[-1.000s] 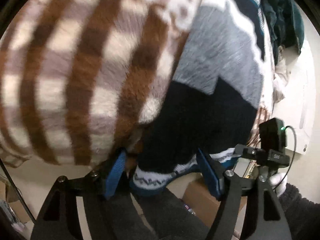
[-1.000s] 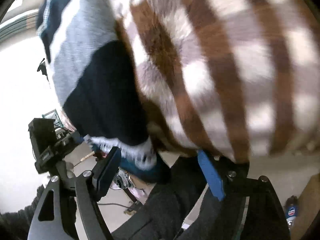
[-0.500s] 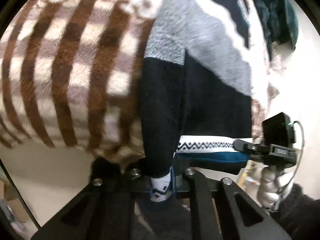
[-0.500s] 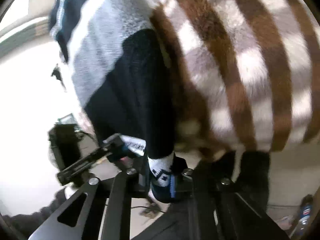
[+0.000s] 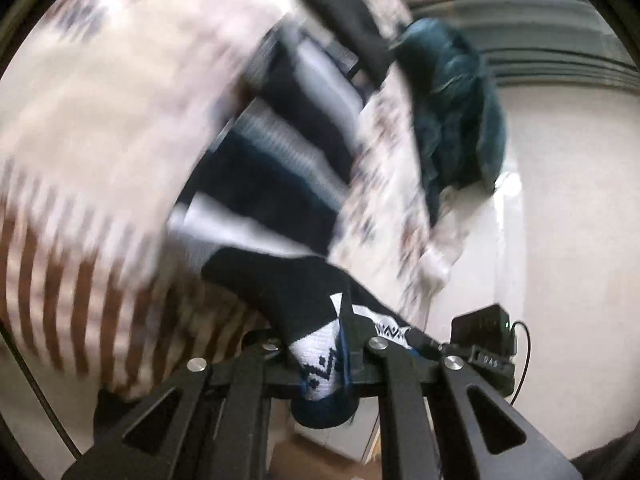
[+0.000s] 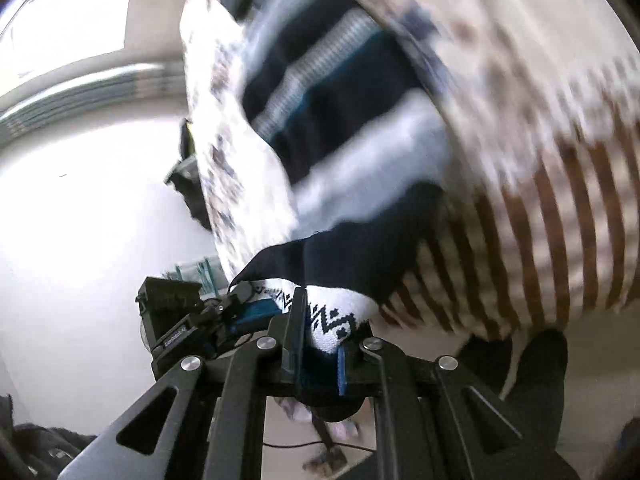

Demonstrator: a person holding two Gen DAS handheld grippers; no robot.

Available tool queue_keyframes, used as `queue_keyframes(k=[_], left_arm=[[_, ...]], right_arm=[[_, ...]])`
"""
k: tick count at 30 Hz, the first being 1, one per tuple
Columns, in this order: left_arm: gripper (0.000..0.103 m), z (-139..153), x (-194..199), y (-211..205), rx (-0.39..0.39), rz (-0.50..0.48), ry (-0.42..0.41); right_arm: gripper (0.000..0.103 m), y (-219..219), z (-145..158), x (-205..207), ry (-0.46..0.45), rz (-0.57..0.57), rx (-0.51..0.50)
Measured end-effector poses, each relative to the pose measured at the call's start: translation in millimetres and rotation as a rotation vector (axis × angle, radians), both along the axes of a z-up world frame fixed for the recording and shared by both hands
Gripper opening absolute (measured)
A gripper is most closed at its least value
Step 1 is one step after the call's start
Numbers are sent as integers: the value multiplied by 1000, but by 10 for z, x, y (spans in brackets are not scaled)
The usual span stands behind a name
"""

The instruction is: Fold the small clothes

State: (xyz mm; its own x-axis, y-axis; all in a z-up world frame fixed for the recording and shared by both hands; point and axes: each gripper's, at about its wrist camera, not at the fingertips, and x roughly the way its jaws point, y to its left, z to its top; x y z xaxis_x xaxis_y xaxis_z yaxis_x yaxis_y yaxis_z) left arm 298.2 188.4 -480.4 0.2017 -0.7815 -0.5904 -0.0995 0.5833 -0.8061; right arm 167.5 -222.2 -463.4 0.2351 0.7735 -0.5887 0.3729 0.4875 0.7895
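Pale walls frame a brown-striped blanket point(image 5: 80, 208) under the sweater point(image 5: 280, 184), whose hem both the left gripper point(image 5: 326, 354) and right gripper point(image 6: 320, 336) pinch shut, probably mid-fold, needing an even carry-over.

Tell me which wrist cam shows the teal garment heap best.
Left wrist. The teal garment heap sits in the open at upper right there, past the far edge of the patterned blanket, fairly sharp. The right wrist view doesn't show it clearly: only a dark shape beside the blanket's left edge, which can't be identified.
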Motion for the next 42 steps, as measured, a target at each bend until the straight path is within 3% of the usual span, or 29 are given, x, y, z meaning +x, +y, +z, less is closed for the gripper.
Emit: queue_keyframes(k=[5, 8, 10, 14, 15, 17, 18, 19, 21, 22, 23, 26, 27, 29, 32, 34, 35, 36, 37, 38, 39, 40, 42], left_arm=[[9, 282, 878, -243, -46, 37, -108], [9, 366, 1565, -434, -30, 35, -178], [9, 316, 1936, -502, -14, 39, -190], [12, -50, 2720, -585, 5, 53, -127], [18, -157, 2884, -614, 28, 57, -95], [45, -278, 3063, -635, 42, 74, -69], [65, -321, 3141, -626, 49, 91, -61], [66, -357, 3192, -596, 44, 120, -60], [66, -440, 3245, -529, 26, 153, -35], [66, -458, 3242, -509, 30, 158, -31], [66, -464, 3227, -494, 44, 155, -36], [66, -451, 3114, -492, 170, 101, -85], [66, -483, 3069, -526, 253, 69, -87], [66, -634, 3080, -622, 349, 0, -51], [66, -950, 3182, -813, 401, -86, -2], [58, -1064, 3257, -953, 423, -120, -26], [46, -1044, 3289, -1024, 429, -135, -67], [16, -1008, 3320, -1088, 438, -155, -95], [14, -970, 3365, -1150, 452, -179, -116], [14, -931, 3396, -1181, 442, -188, -136], [14, -879, 3424, -1191, 421, -185, -159], [14, -838, 3460, -1189, 414, -182, -167], [14, -821, 3544, -1173, 401, -175, -166]], right_arm=[[12, -152, 469, 755, -119, -48, -62], [12, -156, 667, 1455, -195, -94, -108], [12, -103, 626, 1963, -221, -122, -126], [11, -186, 397, 2985, -205, -164, -183], [12, -201, 298, 3219, -194, -152, -202], [14, -252, 62, 3576, -151, -148, -174], [14, -280, -95, 3801, -123, -141, -144], [17, -296, -179, 3935, -106, -134, -138], [43, -345, -276, 4111, -110, -137, -144], [72, -384, -267, 4156, -137, -142, -139], [87, -413, -272, 4180, -159, -141, -137], [87, -507, -269, 4189, -173, -87, -213], [87, -510, -273, 4177, -175, -47, -272], [87, -474, -325, 4158, -164, 20, -375], [87, -321, -531, 4190, -144, 122, -448], [87, -204, -736, 4258, -98, 166, -466], [86, -157, -819, 4296, -85, 177, -459], [84, -95, -896, 4344, -75, 194, -466], [69, -47, -936, 4375, -73, 208, -481], [35, 13, -984, 4415, -61, 230, -506], [15, 38, -985, 4422, -50, 235, -545], [8, 38, -966, 4421, -58, 222, -572], [8, -14, -828, 4379, -102, 162, -611]])
